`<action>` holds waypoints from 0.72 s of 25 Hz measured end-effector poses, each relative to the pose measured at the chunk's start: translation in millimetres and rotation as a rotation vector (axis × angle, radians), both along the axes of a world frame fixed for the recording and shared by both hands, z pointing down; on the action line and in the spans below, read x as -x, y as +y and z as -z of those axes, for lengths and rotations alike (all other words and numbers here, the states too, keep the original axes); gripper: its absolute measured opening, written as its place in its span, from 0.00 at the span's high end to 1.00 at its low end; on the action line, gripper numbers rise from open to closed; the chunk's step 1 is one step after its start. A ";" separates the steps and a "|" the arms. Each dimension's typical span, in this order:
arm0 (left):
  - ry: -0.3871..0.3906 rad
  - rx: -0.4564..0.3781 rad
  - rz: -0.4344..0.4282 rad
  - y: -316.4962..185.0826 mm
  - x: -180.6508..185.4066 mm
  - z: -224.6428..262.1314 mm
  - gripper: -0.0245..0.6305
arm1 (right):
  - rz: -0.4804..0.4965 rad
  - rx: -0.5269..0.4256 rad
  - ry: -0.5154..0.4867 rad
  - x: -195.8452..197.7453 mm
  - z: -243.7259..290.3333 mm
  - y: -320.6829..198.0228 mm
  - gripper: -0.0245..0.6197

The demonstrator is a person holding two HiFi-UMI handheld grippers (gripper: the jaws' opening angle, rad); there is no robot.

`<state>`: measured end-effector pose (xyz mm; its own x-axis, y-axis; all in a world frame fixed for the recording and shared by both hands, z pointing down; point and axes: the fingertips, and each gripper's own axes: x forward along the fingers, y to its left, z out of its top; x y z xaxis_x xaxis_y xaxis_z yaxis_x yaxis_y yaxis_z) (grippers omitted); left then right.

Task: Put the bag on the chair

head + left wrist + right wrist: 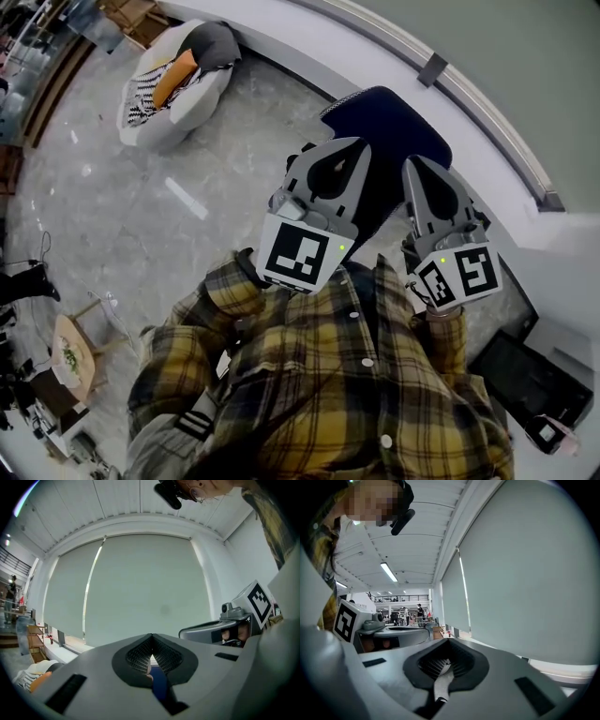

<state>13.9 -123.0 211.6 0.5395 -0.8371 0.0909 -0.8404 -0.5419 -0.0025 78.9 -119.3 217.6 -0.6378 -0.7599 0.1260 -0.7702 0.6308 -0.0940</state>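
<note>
Grey marble floor (141, 216) is seen in the head view, though its lower part is covered by the person's checked shirt (328, 394). Much of the dark blue bag (384, 141) is hidden by the two grippers held level above it. Only its rounded far end and a strip between them are shown, well apart from the white chair (173, 84) at the upper left.

The left gripper (351, 148) and the right gripper (418, 165) are both closed, pad against pad. In the left gripper view, dark blue fabric (159, 686) is glimpsed through the slit below the pads. In the right gripper view a pale strip (439, 686) is seen there, and what it is cannot be told. Whether the bag is pinched by either gripper cannot be made out.

The floor is bordered by a curved white ledge (309, 56), and a large pale blind (140, 583) is shown in both gripper views.

One bag, one chair and two grippers are counted. Two cushions lie on the chair, one striped (141, 98) and one orange (176, 75), and one dark screen (530, 375) lies at the lower right.
</note>
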 end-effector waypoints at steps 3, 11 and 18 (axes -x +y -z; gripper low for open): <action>-0.003 -0.002 0.006 -3.8 6.7 0.2 0.93 | 0.004 0.013 0.003 6.5 -4.5 -1.9 0.94; -0.013 0.000 0.012 -5.2 10.4 -2.4 0.93 | 0.010 0.021 0.012 7.9 -7.1 -1.8 0.94; -0.013 0.012 0.030 -5.5 18.0 -5.8 0.93 | 0.013 0.028 0.017 7.2 -9.6 0.2 0.94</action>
